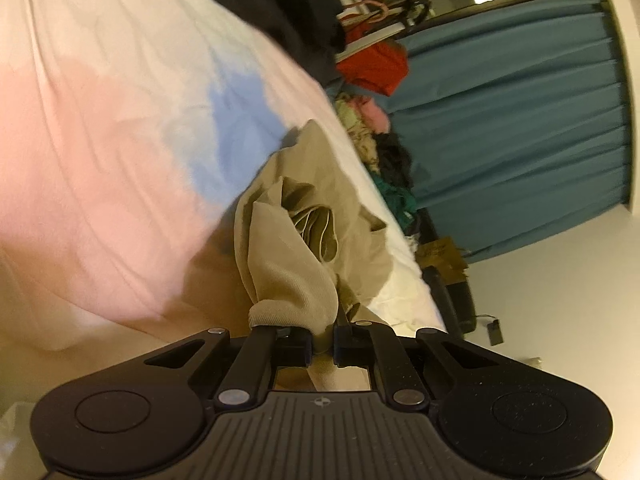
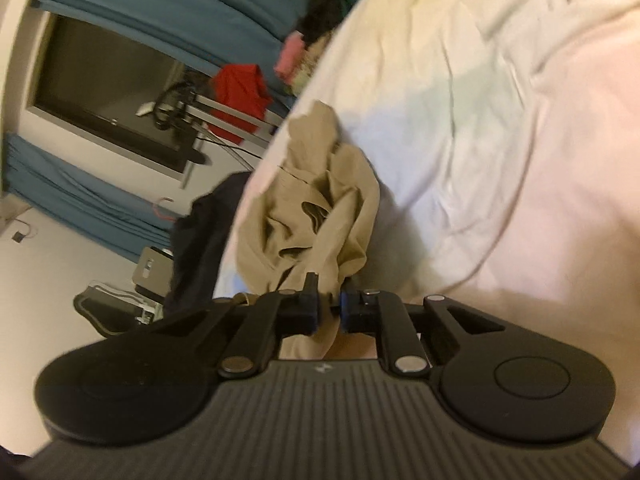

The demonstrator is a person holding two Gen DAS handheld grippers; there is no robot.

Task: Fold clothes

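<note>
Nearest the left wrist camera is the left claw (image 1: 323, 340), its two black fingers drawn narrow and pinching a bunched corner of a tan garment (image 1: 288, 248). From the pinch the cloth runs away from the lens in loose, crumpled folds, with an opening that shows layered inner fabric. The far part of the garment rests on the bed (image 1: 100, 120), whose pale sheet carries pink and blue patches. Past the bed's edge lie a heap of other clothes (image 1: 372, 128), a red cloth (image 1: 376, 66) on a rack, and a teal curtain (image 1: 520, 120). The view is tilted and blurred, so the garment's kind is hard to tell.

In the right wrist view, the right claw (image 2: 329, 312) is nearest, likewise closed narrow on a gathered bit of the same tan garment (image 2: 320, 208). The cloth rises from the pinch as a rumpled mass with deep creases and a dark hollow in its middle, lying near the edge of the bed (image 2: 500, 100). A dark garment (image 2: 200, 240) hangs just beside that edge, and the curtain (image 2: 120, 12) and the red cloth (image 2: 240, 96) show behind.

As to progress, I judge the tan garment is not folded: it shows no flat panels or straight edges, only a bunch held at two points. What seems left is spreading it flat on the bed and making the folds. Whether other clothes have been folded, these views do not show.
</note>
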